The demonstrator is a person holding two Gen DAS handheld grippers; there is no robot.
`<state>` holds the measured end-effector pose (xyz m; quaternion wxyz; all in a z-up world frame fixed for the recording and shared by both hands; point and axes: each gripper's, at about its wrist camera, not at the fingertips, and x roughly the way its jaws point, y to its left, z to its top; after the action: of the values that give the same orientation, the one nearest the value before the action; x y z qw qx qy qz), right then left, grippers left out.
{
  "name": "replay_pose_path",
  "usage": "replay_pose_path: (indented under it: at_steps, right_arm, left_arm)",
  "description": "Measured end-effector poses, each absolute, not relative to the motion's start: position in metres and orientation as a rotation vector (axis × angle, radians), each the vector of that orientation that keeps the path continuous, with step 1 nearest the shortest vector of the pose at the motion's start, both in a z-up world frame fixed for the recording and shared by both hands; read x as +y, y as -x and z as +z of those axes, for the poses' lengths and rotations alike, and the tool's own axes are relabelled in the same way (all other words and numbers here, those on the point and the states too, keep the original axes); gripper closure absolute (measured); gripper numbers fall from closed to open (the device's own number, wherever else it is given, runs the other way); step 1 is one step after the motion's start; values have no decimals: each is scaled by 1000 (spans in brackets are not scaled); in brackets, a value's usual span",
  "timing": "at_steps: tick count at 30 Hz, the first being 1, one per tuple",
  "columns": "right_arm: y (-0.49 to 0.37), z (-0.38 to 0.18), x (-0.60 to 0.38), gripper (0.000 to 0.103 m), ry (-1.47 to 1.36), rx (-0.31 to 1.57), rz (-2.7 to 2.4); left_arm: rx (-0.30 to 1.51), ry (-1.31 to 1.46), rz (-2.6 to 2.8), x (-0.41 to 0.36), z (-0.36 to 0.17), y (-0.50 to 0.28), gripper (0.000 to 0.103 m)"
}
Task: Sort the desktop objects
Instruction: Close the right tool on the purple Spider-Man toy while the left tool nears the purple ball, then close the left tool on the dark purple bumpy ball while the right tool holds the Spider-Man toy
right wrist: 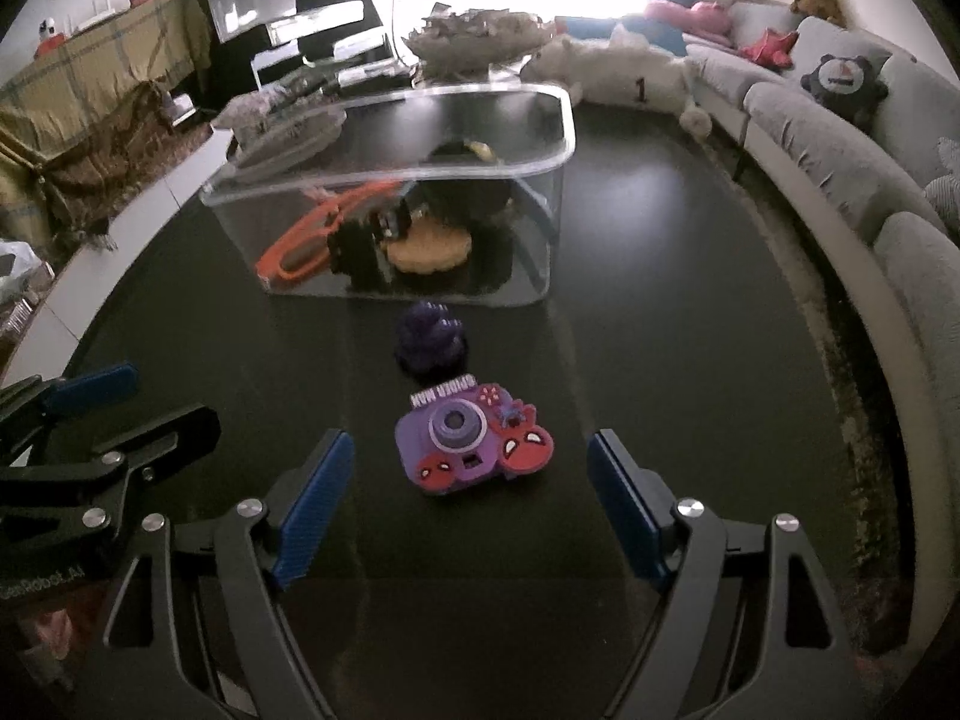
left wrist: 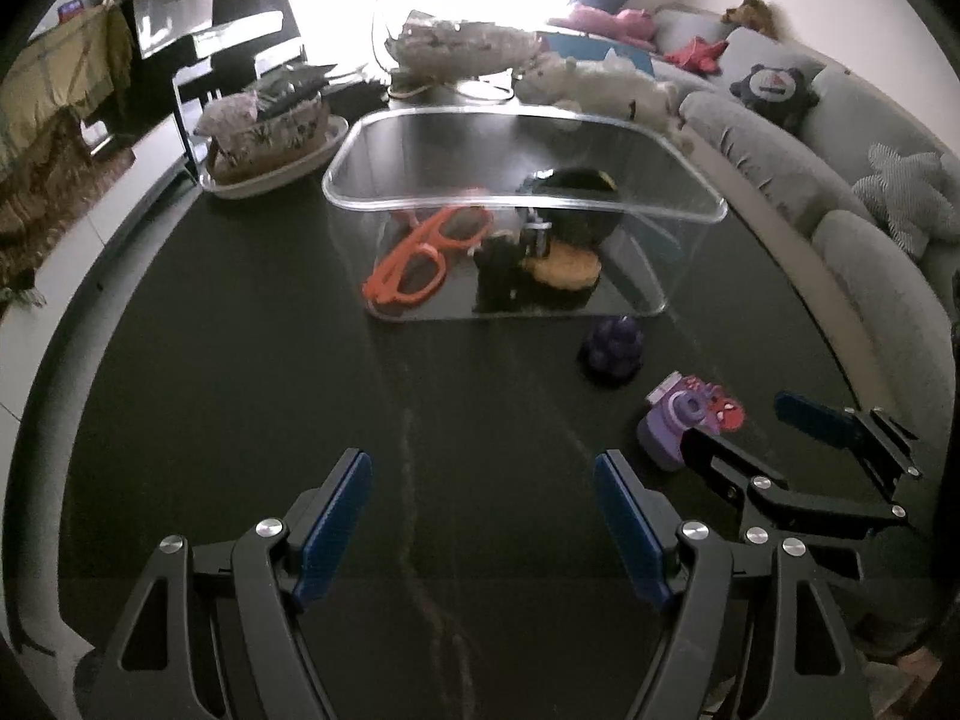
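Observation:
A clear plastic bin (left wrist: 678,207) (right wrist: 540,222) stands mid-table and holds orange glasses (left wrist: 420,258) (right wrist: 300,240), a black object, a dark round object and an orange biscuit-like toy (left wrist: 564,267) (right wrist: 429,252). A purple grape toy (left wrist: 612,348) (right wrist: 429,339) lies in front of the bin. A purple Spider-Man toy camera (right wrist: 471,441) (left wrist: 678,420) lies nearer. My right gripper (right wrist: 468,504) (left wrist: 762,426) is open with the camera just ahead of its fingers. My left gripper (left wrist: 483,522) is open and empty over bare table; it shows at the left edge of the right wrist view (right wrist: 108,402).
The dark table (left wrist: 240,390) has a dish of snack packets (left wrist: 270,144) at the back left, a glass bowl stand (left wrist: 456,48) and a white plush toy (left wrist: 600,84) at the back. A grey sofa (left wrist: 840,192) curves along the right side.

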<state>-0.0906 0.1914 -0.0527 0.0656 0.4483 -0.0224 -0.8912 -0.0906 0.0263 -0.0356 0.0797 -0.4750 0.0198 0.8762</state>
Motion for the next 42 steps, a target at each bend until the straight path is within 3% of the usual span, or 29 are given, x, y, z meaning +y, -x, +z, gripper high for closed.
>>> replay_pose_path:
  at_steps: [17, 22, 24, 29, 30, 42]
  right_arm:
    - [116, -85, 181, 24, -1439, 80, -2627]
    - [115, -85, 182, 31, -1432, 77, -2627]
    - [114, -84, 181, 38, -1428, 89, -2627]
    - [114, -83, 181, 41, -1431, 92, -2632]
    - [114, -82, 182, 47, -1429, 90, -2635]
    - [110, -64, 218, 47, -1384, 12, -2741]
  left_arm:
    - [63, 1510, 2576, 28, -64, 112, 30]
    - [55, 1511, 2566, 30, -66, 113, 30]
    - [56, 1512, 2563, 31, -66, 112, 30]
    - [68, 1508, 2568, 33, -65, 113, 30]
    - [65, 1498, 2569, 34, -64, 112, 30]
    - [51, 1409, 2533, 66, -55, 126, 30]
